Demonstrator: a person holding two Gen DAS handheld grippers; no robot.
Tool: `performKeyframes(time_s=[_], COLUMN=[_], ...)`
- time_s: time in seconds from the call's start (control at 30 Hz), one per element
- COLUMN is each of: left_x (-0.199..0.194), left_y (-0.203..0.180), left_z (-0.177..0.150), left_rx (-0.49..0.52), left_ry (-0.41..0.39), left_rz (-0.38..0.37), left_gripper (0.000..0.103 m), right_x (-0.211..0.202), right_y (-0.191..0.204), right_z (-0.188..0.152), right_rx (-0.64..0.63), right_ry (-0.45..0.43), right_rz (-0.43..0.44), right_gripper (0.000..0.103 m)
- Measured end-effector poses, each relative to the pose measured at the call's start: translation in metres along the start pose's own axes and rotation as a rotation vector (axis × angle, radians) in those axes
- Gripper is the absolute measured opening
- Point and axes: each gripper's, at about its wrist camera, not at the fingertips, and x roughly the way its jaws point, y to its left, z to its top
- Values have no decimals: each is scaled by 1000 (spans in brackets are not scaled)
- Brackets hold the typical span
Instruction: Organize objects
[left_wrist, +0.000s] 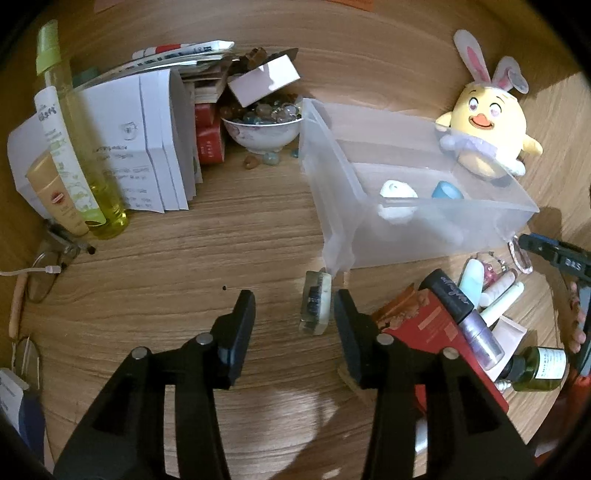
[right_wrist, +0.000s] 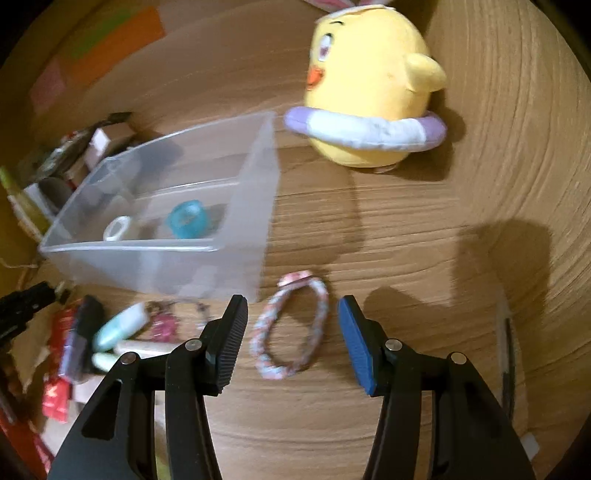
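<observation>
A clear plastic bin (left_wrist: 369, 206) stands on the wooden desk and holds a white tape roll (left_wrist: 397, 192) and a blue tape roll (left_wrist: 447, 192). My left gripper (left_wrist: 295, 306) is open, low over the desk, with a small clear block (left_wrist: 314, 302) standing on edge between its fingertips near the right finger. In the right wrist view the bin (right_wrist: 236, 251) sits ahead left. My right gripper (right_wrist: 291, 317) is open around a braided pink-and-white bracelet (right_wrist: 291, 332) lying flat on the desk.
A yellow chick plush (left_wrist: 484, 122) (right_wrist: 373, 88) stands behind the bin. A bowl of glass beads (left_wrist: 262, 125), papers and bottles (left_wrist: 77, 147) crowd the far left. Lip balms, a red box and cosmetics (left_wrist: 472, 306) (right_wrist: 110, 332) lie between the grippers.
</observation>
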Motion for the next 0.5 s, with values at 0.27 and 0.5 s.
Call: performKeyframes(time_s=[0.27, 0.5], left_x=[12, 13], left_y=[-1, 3], left_z=[-3, -4], left_rx=[-9, -15], left_ry=[19, 3], left_rz=[-20, -24], left_gripper=[42, 16], right_x=[25, 16], right_y=[10, 6], right_z=[10, 3], right_rx=[-93, -108], right_ry=[25, 6], right_rz=[-63, -54], right_gripper=[45, 15])
